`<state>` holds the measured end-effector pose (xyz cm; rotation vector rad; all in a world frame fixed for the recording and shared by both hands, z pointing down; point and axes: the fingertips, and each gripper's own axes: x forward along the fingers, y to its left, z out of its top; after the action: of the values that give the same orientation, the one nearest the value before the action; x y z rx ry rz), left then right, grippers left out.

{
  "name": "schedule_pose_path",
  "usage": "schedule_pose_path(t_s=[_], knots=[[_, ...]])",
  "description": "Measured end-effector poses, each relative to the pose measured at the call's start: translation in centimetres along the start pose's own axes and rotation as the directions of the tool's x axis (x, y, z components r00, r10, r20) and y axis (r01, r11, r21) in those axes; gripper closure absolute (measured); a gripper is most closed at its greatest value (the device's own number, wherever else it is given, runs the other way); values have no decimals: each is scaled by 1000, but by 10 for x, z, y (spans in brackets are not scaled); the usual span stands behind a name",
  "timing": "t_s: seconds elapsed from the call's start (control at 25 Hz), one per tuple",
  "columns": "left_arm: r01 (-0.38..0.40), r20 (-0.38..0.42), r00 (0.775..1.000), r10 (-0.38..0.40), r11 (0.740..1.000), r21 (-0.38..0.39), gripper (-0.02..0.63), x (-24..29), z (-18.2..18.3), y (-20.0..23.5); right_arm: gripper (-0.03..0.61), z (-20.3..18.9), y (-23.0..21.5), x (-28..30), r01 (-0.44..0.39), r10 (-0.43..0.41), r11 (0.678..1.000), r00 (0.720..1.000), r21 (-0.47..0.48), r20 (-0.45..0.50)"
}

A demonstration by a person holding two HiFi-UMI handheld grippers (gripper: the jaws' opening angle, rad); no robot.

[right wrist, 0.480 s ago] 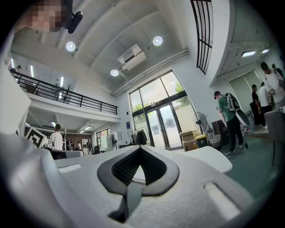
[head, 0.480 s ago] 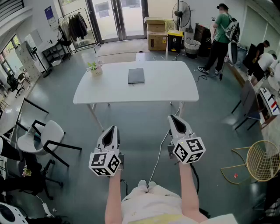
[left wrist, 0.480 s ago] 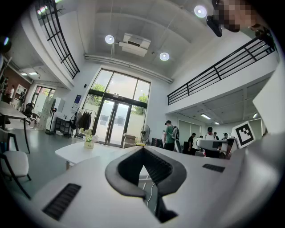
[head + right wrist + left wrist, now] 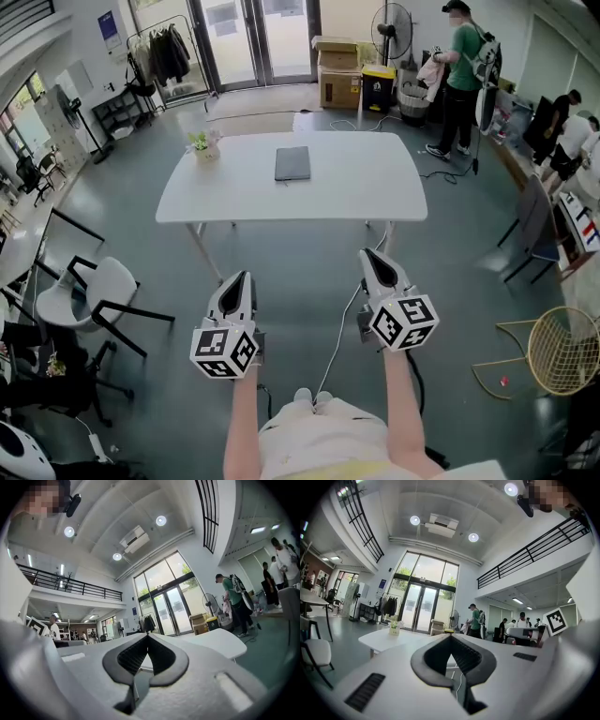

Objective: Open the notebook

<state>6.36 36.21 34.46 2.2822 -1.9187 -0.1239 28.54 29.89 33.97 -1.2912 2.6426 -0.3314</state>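
A dark grey notebook (image 4: 292, 163) lies closed near the middle of the white table (image 4: 356, 192), well ahead of me. My left gripper (image 4: 237, 278) and right gripper (image 4: 369, 253) are held level in front of my body, short of the table's near edge, both far from the notebook. Each has its jaws shut tip to tip with nothing between them, as the left gripper view (image 4: 451, 637) and the right gripper view (image 4: 147, 636) show. The table (image 4: 220, 641) appears beyond the right jaws; the notebook is not visible in either gripper view.
A small potted plant (image 4: 203, 145) stands at the table's far left corner. White chairs (image 4: 98, 292) sit at my left, a wire chair (image 4: 562, 345) at my right. A cable (image 4: 339, 333) runs over the floor. People (image 4: 461, 66) stand by boxes (image 4: 337, 73) at the back right.
Both grippers stay where they were. The person in green at the back right has shifted a little to the left and turned.
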Motion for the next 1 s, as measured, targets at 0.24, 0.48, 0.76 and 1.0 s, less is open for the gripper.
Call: schedule_pose_path(t_s=[0.24,0.48,0.76,1.0], knots=[[-12,-4,1000,12,1000,-13,615,7,-8,2,558,-9,-9,11,-3,3,1000,1000,5,-23],[-19,-13,1000,18,1000,-25,615,24,-9,14,531,-15,-14,35,6,-6,1000,999,-1,-49],[-13,-31,999,12,999,-36,615,67,-13,36,492,-26,-32,77,19,-19,1000,997,7,-70],[21,-48,999,-23,999,-46,615,124,-14,65,466,-32,-54,130,55,-54,998,996,14,-71]])
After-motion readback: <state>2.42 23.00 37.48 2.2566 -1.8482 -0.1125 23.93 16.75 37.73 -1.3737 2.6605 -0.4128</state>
